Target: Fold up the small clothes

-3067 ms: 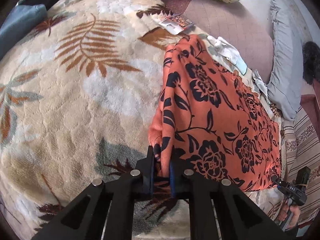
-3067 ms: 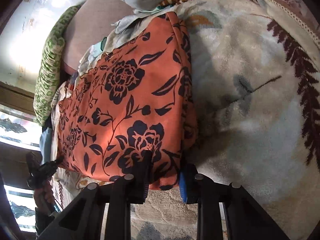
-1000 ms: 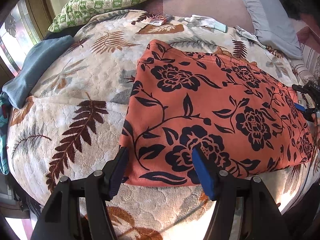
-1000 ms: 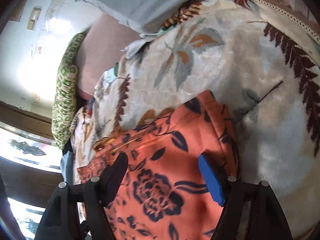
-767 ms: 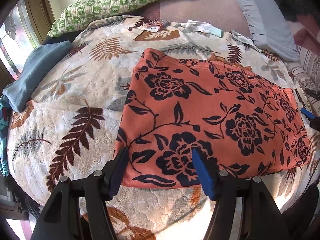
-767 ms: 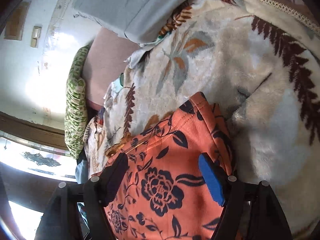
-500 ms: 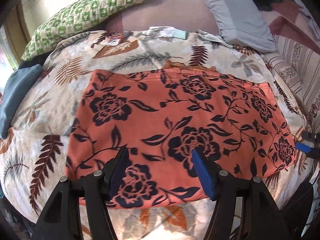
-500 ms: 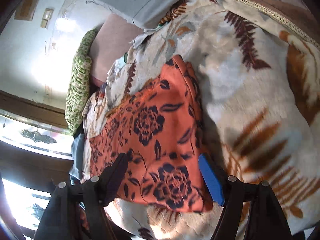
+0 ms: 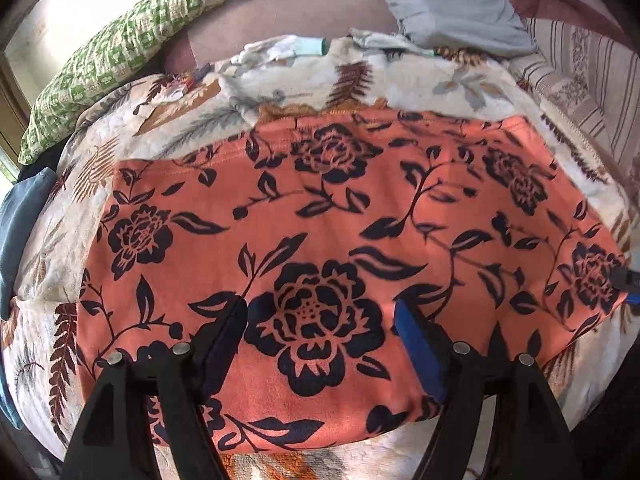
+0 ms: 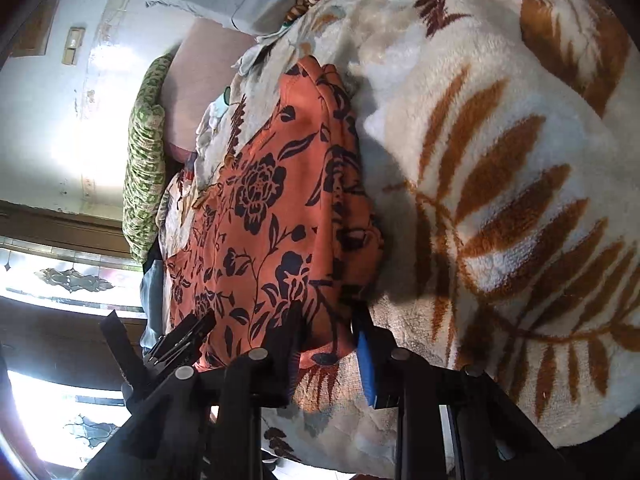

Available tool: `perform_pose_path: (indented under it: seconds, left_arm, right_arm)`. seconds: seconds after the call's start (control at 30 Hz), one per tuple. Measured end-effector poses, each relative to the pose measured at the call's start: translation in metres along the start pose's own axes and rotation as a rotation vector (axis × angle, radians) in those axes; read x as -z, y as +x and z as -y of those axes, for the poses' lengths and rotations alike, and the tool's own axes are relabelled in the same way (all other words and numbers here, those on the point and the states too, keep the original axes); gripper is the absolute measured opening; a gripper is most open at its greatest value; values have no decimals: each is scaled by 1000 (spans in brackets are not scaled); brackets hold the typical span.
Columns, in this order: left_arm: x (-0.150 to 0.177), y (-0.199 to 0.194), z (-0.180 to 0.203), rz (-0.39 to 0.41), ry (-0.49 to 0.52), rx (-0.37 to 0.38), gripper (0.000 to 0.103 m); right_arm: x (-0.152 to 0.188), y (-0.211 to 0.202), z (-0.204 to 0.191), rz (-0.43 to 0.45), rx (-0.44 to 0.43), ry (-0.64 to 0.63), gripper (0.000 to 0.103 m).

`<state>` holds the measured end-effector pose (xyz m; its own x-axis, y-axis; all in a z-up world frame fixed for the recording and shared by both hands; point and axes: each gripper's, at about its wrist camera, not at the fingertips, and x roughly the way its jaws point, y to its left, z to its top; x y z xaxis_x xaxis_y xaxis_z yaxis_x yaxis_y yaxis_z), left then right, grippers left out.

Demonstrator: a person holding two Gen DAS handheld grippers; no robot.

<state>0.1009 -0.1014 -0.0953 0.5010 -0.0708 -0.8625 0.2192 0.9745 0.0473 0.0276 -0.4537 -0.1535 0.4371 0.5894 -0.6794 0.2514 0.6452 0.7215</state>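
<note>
An orange cloth with black flowers [image 9: 320, 216] lies folded flat on the leaf-patterned blanket [image 9: 48, 344]. My left gripper [image 9: 320, 332] is open and hovers over the cloth's near edge, holding nothing. In the right wrist view the same cloth [image 10: 272, 208] runs away to the left. My right gripper [image 10: 326, 320] has its jaws narrowed around the cloth's near right corner, with a gap still showing. Its tip shows at the cloth's right corner in the left wrist view [image 9: 626, 284]. The left gripper shows at lower left in the right wrist view [image 10: 180, 340].
A green checked pillow [image 9: 120, 48] and a grey pillow [image 9: 448, 4] lie at the bed's far side, with small white garments [image 9: 280, 50] between them. A blue cloth [image 9: 20, 232] lies at the left edge. The bed edge is just under my grippers.
Both grippers let go of the cloth after laying it flat. The left gripper moved right along the near edge. The right gripper swung to the right corner and narrowed its jaws around it.
</note>
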Motion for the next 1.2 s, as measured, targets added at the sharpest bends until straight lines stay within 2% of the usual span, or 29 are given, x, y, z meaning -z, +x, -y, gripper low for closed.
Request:
perform_pose_path:
  seconds: [0.07, 0.17, 0.23, 0.27, 0.3, 0.33, 0.4, 0.43, 0.47, 0.5, 0.53, 0.6, 0.67, 0.7, 0.73, 0.8, 0.87, 1.0, 1.13, 1.2]
  left_arm:
    - [-6, -9, 6, 38, 1, 21, 77]
    - [-11, -10, 22, 28, 23, 69, 77]
    - [-14, -11, 35, 33, 50, 94, 77]
    - [-15, -10, 42, 38, 69, 104, 77]
    - [-17, -9, 50, 43, 89, 106, 77]
    - [-18, -5, 57, 44, 108, 98, 77]
    - [-19, 14, 67, 7, 147, 36, 77]
    - [-17, 31, 71, -46, 174, -31, 77]
    - [-14, 47, 70, -92, 180, -48, 81]
    - [-13, 47, 65, -63, 149, -39, 86]
    - [-15, 45, 63, -63, 133, -36, 86]
    - [-19, 38, 62, -71, 129, -17, 86]
    - [-23, 26, 58, -27, 125, -1, 85]
    - [-25, 21, 56, -2, 118, 2, 85]
    - [-26, 17, 53, 14, 109, 4, 85]
    - [-26, 25, 49, -13, 99, -8, 85]
    - [-21, 40, 48, -66, 105, -24, 86]
    - [-15, 41, 47, -31, 105, -18, 86]
    - [-16, 43, 45, -33, 95, -3, 87]
    - [-15, 44, 45, -24, 93, 2, 87]
  right_arm:
    - [0, -4, -4, 20, 23, -23, 25]
    - [1, 10, 7, -40, 69, 15, 31]
    - [2, 11, 13, -37, -19, 55, 65]
    - [3, 8, 13, -18, -68, 70, 69]
    - [2, 3, 13, 13, -84, 67, 70]
    - [2, 1, 10, 37, -75, 39, 58]
    - [5, 4, 12, 33, -15, 23, 21]
    - [9, 7, 16, 27, 20, 35, 20]
    - [13, 9, 19, 30, 47, 36, 18]
    - [15, 7, 22, 37, 50, 43, 18]
    - [16, 4, 21, 39, 57, 47, 19]
    - [13, -2, 8, 18, 120, 13, 28]
    - [6, -18, -8, 42, 170, -67, 43]
    - [1, -28, -17, 76, 172, -101, 63]
    - [-7, -39, -25, 117, 166, -125, 68]
    - [-29, -55, -38, 196, 140, -162, 70]
    - [-60, -53, -42, 217, 87, -169, 71]
    - [-124, -12, -38, 162, 23, -97, 71]
    - [-166, 28, -34, 140, 48, -71, 71]
    - [-178, 50, -30, 95, 58, -64, 71]
